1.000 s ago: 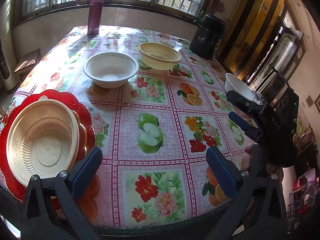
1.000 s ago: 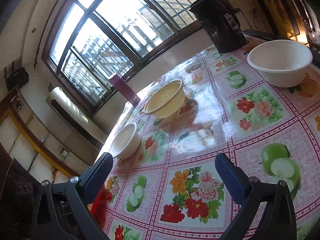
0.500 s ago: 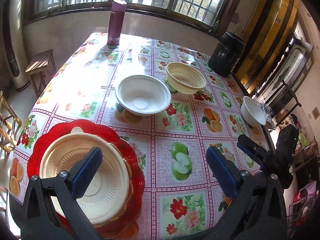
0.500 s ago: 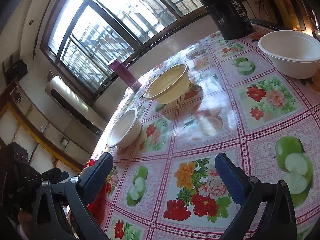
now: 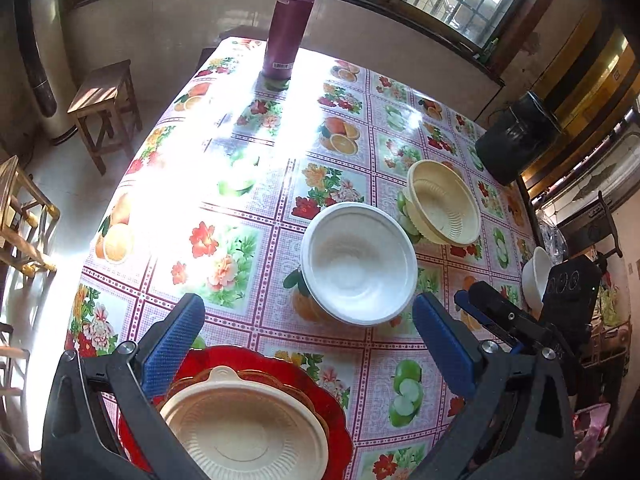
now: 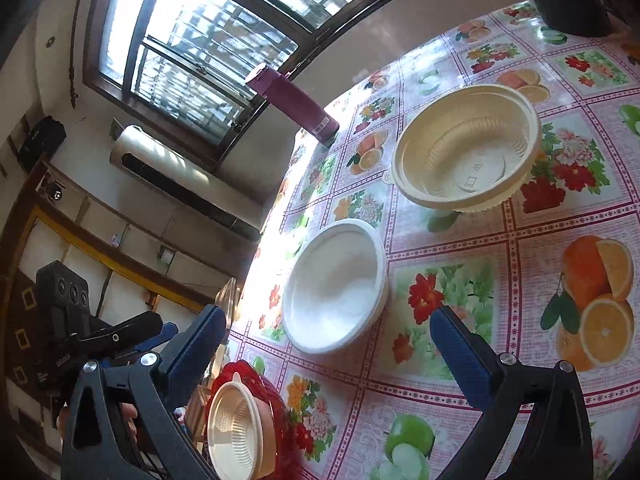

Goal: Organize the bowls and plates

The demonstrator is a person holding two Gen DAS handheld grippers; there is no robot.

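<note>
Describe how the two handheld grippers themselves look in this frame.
Both match: black plastic frames with silver screws, each with two fingers carrying textured blue pads. The left gripper and right gripper each carry a black box on top; the left one's shows three round lenses. No cables or sleeves are visible.

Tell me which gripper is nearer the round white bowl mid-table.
Judging roughly, left. The left gripper hovers just short of the round white bowl; the right gripper sits beside it, slightly farther.

On the pink-checked fruit-and-flower tablecloth [image 5: 256, 240], a white bowl [image 5: 358, 264] sits beside a cream ribbed bowl [image 5: 444, 204], near a red plate [image 5: 336, 416] and far from a maroon flask [image 5: 290, 28].
</note>
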